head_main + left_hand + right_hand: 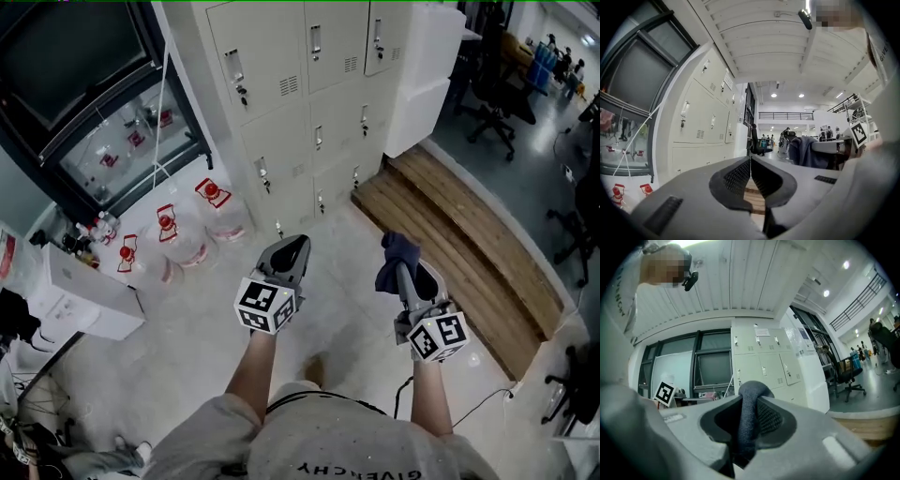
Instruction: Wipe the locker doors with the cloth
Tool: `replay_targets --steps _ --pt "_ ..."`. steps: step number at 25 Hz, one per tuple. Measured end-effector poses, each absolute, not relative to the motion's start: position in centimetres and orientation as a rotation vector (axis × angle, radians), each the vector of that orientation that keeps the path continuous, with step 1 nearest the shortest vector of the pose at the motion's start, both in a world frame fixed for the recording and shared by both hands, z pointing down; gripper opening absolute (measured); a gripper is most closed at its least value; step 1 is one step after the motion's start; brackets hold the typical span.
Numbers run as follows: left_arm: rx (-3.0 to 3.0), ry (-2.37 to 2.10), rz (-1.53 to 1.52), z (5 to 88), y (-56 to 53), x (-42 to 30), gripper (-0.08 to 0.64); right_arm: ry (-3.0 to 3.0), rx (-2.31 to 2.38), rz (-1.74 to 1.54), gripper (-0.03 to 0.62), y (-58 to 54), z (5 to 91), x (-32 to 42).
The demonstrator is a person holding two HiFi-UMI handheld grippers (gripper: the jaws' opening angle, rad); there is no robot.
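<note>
The cream locker doors (309, 103) stand ahead of me, with small handles and keys; they also show in the left gripper view (701, 122) and the right gripper view (761, 364). A dark blue cloth (396, 258) is pinched in my right gripper (398, 251), which is shut on it; the folded cloth (749, 420) fills the gap between the jaws (750, 404). My left gripper (292, 246) is shut with nothing in it, its jaws (750, 161) touching. Both grippers hang above the floor, well short of the lockers.
Water jugs with red caps (192, 225) stand on the floor left of the lockers. A wooden step (469, 253) runs along the right. A glass-fronted cabinet (103, 122) is at the left, a white box (89, 295) below it. Office chairs (497, 94) stand at the far right.
</note>
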State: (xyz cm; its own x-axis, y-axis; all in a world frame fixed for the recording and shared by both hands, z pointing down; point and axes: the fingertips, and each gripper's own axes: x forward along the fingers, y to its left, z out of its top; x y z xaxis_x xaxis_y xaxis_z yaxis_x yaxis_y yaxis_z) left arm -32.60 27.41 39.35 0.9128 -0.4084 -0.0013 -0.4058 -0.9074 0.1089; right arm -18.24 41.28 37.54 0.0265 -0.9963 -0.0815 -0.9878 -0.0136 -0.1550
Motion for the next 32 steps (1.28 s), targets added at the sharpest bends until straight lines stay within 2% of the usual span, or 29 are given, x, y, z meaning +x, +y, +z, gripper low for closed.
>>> replay_targets --steps 14,25,32 --pt "3.007 -0.504 -0.063 38.7 18.4 -29.3 0.005 1.994 -2.201 -0.063 0.077 31.9 37.4 -15.1" --pt "3.012 -0.606 -0.067 37.6 11.9 -28.3 0.005 2.077 -2.086 -0.052 0.078 22.1 36.3 -12.5" --pt "2.985 -0.756 -0.038 37.2 4.3 -24.4 0.005 2.199 -1.948 -0.043 0.078 12.4 35.7 -8.0"
